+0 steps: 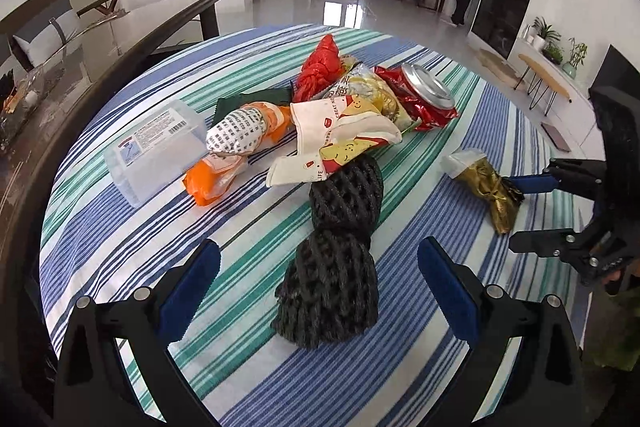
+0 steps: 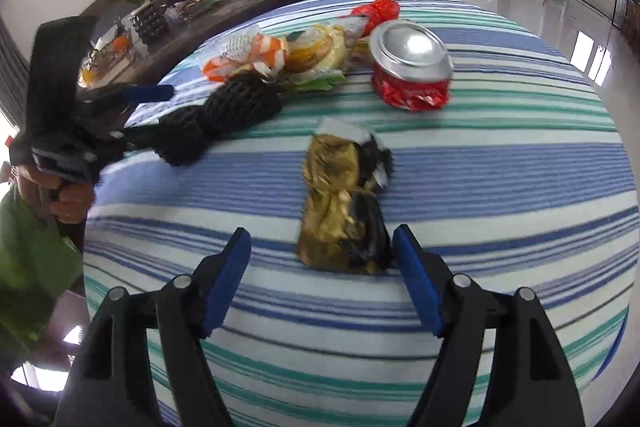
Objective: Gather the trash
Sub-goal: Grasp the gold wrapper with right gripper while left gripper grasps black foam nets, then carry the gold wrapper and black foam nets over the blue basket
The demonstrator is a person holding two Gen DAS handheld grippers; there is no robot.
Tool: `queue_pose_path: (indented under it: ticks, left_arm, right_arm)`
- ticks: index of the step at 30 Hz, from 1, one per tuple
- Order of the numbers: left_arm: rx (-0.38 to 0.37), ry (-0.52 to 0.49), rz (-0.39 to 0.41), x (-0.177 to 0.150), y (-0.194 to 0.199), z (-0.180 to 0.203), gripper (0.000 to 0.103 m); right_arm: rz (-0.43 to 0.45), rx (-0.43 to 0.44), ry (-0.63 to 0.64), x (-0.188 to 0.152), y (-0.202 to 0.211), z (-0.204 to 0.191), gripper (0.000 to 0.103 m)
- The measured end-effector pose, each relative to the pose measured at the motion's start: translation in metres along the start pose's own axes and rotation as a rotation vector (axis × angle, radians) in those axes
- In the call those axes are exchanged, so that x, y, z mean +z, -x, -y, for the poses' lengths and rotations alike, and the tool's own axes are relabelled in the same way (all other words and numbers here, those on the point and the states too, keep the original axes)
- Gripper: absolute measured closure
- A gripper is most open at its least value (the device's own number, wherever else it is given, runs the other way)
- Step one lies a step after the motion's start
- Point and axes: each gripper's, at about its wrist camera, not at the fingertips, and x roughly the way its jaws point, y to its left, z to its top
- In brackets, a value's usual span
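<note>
**Both grippers spread over trash on the striped table**

The left gripper [image 1: 320, 267] is held low with its jaws spread, the black foam net [image 1: 332, 263] lying between them. The right gripper [image 2: 322, 259] is likewise held open around the gold wrapper [image 2: 340, 211]. A crushed red can [image 2: 410, 67] is seen farther back on the striped tablecloth [image 2: 500, 163].

Trash pile [image 1: 320, 115] is lying mid-table: wrappers, crushed red can [image 1: 428, 91], clear box [image 1: 156, 151]. Black foam net [image 1: 336, 251] is sitting nearer. Gold wrapper [image 2: 340, 203] is lying apart.
</note>
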Motion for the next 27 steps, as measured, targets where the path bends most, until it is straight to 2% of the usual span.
queue_pose_path:
  ticks: [2, 3, 4, 5, 6, 7, 9, 11, 13, 15, 16, 17, 19, 22, 24, 27]
  left_arm:
    - [0.058, -0.036, -0.038, 0.005, -0.015, 0.009, 0.007]
    - [0.071, -0.044, -0.055, 0.006, -0.020, 0.011, 0.011]
    - [0.083, -0.044, -0.075, 0.006, -0.025, 0.014, 0.024]
    - [0.091, -0.038, -0.091, 0.006, -0.027, 0.016, 0.046]
    - [0.096, -0.028, -0.105, 0.004, -0.028, 0.018, 0.056]
    - [0.093, -0.002, -0.101, 0.003, -0.024, 0.020, 0.060]
    - [0.141, 0.035, -0.094, -0.004, -0.014, 0.027, 0.061]
    - [0.181, 0.083, -0.070, -0.016, 0.000, 0.041, 0.060]
    - [0.181, 0.152, -0.046, -0.025, 0.008, 0.054, 0.058]
    - [0.191, 0.215, -0.019, -0.031, 0.009, 0.065, 0.045]
    - [0.202, 0.228, -0.010, -0.032, 0.007, 0.067, 0.029]
    - [0.216, 0.238, -0.008, -0.031, 0.003, 0.069, 0.019]
    - [0.238, 0.258, -0.019, -0.029, -0.007, 0.067, 0.019]
    - [0.262, 0.255, -0.031, -0.025, -0.015, 0.062, 0.011]
    - [0.251, 0.266, -0.048, -0.024, -0.020, 0.058, 0.005]
    - [0.250, 0.265, -0.046, -0.023, -0.020, 0.055, 0.004]
  right_arm:
    - [-0.049, -0.058, 0.030, 0.005, -0.013, -0.006, 0.030]
    - [-0.038, -0.097, 0.064, 0.007, -0.015, -0.011, 0.032]
    - [-0.049, -0.134, 0.086, 0.007, -0.017, -0.013, 0.038]
    - [-0.043, -0.143, 0.101, 0.007, -0.015, -0.013, 0.052]
    - [-0.041, -0.155, 0.110, 0.006, -0.011, -0.012, 0.061]
    - [-0.033, -0.172, 0.116, 0.005, -0.006, -0.009, 0.061]
    - [0.003, -0.183, 0.126, 0.001, 0.006, -0.001, 0.061]
    - [0.033, -0.151, 0.126, -0.002, 0.015, 0.009, 0.061]
    - [0.048, -0.120, 0.119, -0.002, 0.016, 0.017, 0.059]
    - [0.051, -0.092, 0.116, 0.000, 0.008, 0.023, 0.053]
    - [0.047, -0.091, 0.117, 0.001, 0.003, 0.025, 0.041]
    - [0.038, -0.104, 0.120, 0.002, -0.002, 0.026, 0.035]
    - [0.034, -0.116, 0.127, 0.001, -0.006, 0.030, 0.031]
    - [0.035, -0.117, 0.108, -0.002, -0.006, 0.037, 0.018]
    - [0.037, -0.115, 0.109, -0.003, -0.005, 0.037, 0.018]
    - [0.034, -0.122, 0.113, -0.003, -0.007, 0.036, 0.017]
